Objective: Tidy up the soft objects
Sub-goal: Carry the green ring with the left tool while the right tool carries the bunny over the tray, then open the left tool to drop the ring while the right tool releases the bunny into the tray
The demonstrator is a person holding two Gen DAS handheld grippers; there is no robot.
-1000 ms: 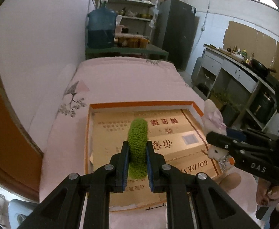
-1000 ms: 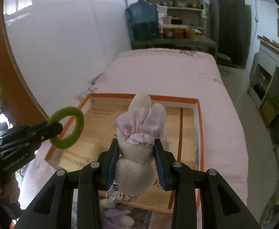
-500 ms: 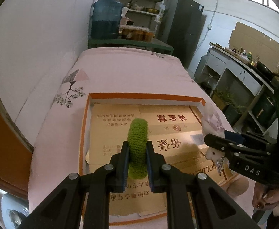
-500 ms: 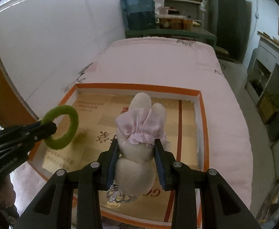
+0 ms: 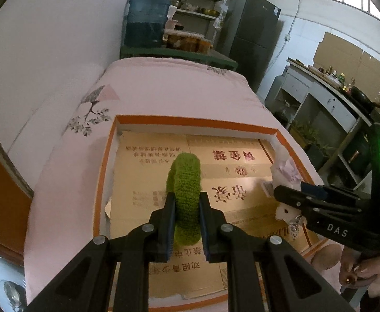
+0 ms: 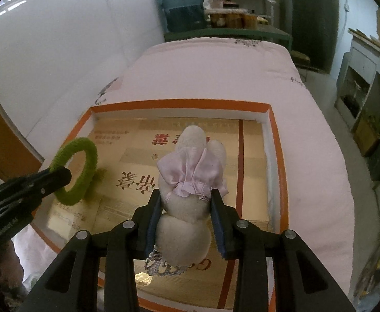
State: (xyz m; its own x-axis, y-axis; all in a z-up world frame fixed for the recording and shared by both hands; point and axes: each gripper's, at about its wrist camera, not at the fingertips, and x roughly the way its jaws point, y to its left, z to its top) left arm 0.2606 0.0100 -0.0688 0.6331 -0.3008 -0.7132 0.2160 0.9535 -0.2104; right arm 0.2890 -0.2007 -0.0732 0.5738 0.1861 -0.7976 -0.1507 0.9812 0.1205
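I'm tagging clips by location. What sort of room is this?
Probably a lived-in home room that mixes sleeping and kitchen use: a pink quilted bed, a dark fridge, shelves of pots and jars and a big water jug.

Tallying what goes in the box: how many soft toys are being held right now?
2: a fuzzy green knitted ring in the left gripper, a cream plush bunny with pink bow in the right gripper. Others may be hidden.

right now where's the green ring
The green ring is pinched in the left tongs, held over the left side of the orange-edged box, left of the plush bunny.
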